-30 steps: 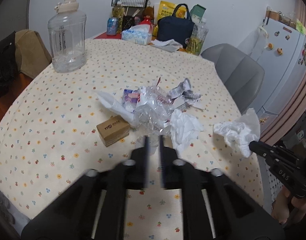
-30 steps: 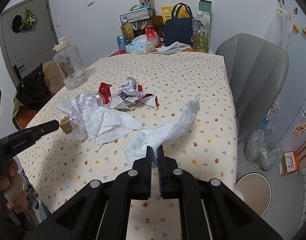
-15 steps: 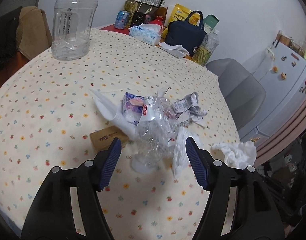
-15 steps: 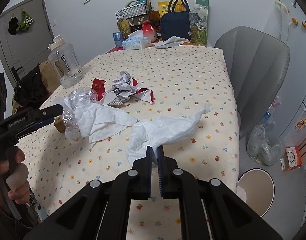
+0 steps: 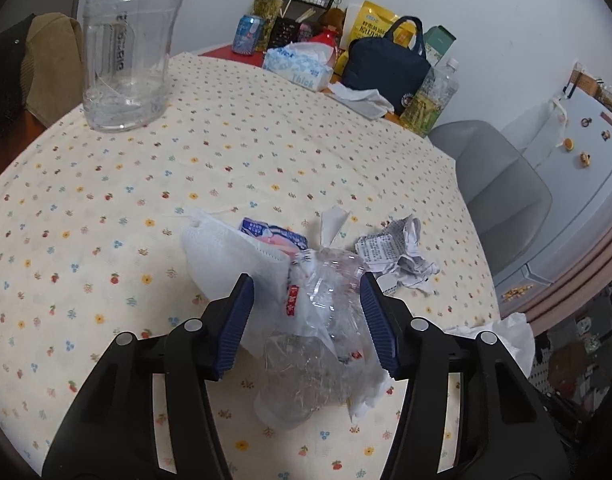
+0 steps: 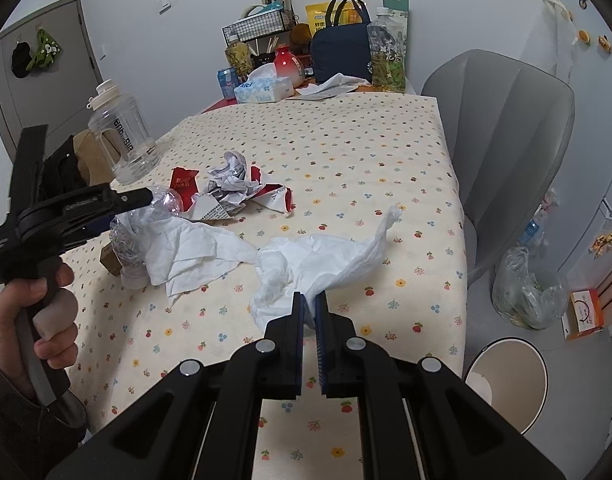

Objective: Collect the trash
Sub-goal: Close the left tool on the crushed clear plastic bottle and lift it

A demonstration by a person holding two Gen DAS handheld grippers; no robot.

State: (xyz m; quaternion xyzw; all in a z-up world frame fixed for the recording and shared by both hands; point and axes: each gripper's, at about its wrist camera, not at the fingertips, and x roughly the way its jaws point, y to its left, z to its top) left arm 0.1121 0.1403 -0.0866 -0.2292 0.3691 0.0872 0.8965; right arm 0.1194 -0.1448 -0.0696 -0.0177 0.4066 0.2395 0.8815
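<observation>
My left gripper (image 5: 306, 312) is open, its blue fingers on either side of a crushed clear plastic bottle (image 5: 318, 344) lying on the dotted tablecloth among white tissue (image 5: 229, 256), a blue-pink wrapper (image 5: 271, 236) and crumpled receipts (image 5: 398, 256). My right gripper (image 6: 310, 314) is shut on a long white tissue (image 6: 326, 256) near the table's right edge. In the right wrist view the left gripper (image 6: 105, 208) sits over the bottle (image 6: 129, 240), beside another tissue (image 6: 193, 256) and red-white wrappers (image 6: 233, 192).
A big clear water jug (image 5: 125, 52) stands far left. Tissue box (image 5: 297, 66), navy bag (image 5: 386, 68), bottles and a wire basket crowd the far end. A grey chair (image 6: 506, 140) is on the right. A white bin (image 6: 506, 380) and a filled plastic bag (image 6: 530, 292) sit on the floor.
My left gripper opened and moved forward and down so its fingers now straddle the crushed bottle. My right gripper stayed shut on the white tissue and shifted slightly.
</observation>
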